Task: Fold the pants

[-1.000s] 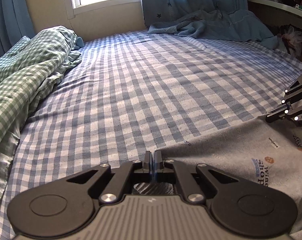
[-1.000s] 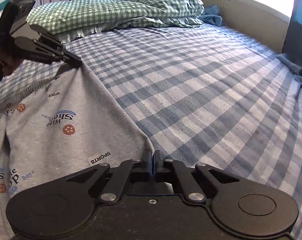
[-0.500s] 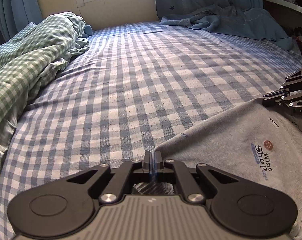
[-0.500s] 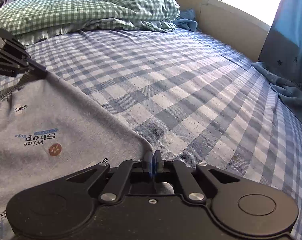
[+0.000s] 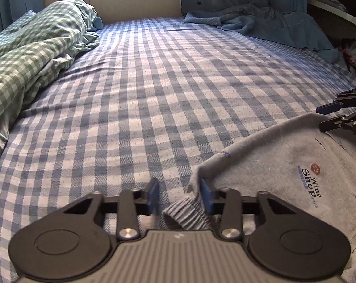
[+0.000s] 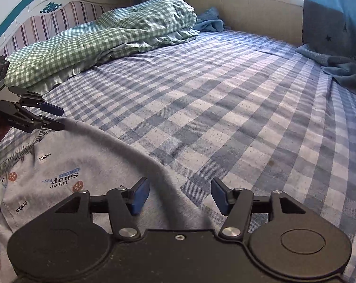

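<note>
on the blue-and-white checked bedsheet [image 5: 154, 89], wide open fabric stretches toward the green gingham duvet [image 5: 29, 54]. the grey printed cotton pants [image 5: 284, 165] lie at its near edge, folded edge raised. left gripper [image 5: 179, 194] and right gripper [image 6: 179, 197] both spread wide, gripping nothing.
</note>
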Demonstrator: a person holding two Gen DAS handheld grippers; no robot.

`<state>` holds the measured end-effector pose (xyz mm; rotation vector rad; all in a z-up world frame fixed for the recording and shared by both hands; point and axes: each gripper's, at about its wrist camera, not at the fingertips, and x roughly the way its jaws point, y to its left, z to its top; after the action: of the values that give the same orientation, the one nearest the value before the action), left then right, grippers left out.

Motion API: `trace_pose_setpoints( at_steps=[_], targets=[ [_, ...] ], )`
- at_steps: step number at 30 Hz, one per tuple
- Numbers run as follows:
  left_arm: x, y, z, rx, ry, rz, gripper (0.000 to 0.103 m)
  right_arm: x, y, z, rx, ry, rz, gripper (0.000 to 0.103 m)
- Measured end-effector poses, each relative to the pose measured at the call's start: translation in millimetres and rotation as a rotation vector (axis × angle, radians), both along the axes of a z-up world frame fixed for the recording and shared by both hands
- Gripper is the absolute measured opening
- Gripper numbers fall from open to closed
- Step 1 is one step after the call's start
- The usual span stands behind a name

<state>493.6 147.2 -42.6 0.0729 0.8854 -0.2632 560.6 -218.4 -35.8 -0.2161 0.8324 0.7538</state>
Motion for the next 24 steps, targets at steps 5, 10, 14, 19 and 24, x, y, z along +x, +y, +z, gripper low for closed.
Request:
trace_pose_setpoints(
  at_steps=[5, 10, 14, 19, 24],
  targets=[
    [-10.4, -13.6, 11.5, 0.026, -0.040, -0.006, 0.003, -15.1, 7.0, -2.4, -0.016, -0.049, 0.003, 0.004],
    [-40.2, -24.5, 43.5, 0.057, -0.128, -0.003, 0.002, -58.7, 3.3, 28.5, -0.025, -0.202, -0.011, 0.002],
    [-91.8, -29.5, 75.1, 0.057, -0.274, -0.069, 0.002, -117.7, -7.9, 58.8, -0.028, -0.332, -0.014, 0.002],
    [-168.1, -34.4, 100.5, 0.072, -0.464, -0.187, 0.002, -205.0, -24.8, 84.1, -0.036, -0.455, -0.015, 0.001],
    [-235.2, -38.7, 95.4, 0.117, -0.528, -0.284, 0.002, -298.6, -32.7, 89.7, -0.069, -0.549, -0.012, 0.001]
  ],
)
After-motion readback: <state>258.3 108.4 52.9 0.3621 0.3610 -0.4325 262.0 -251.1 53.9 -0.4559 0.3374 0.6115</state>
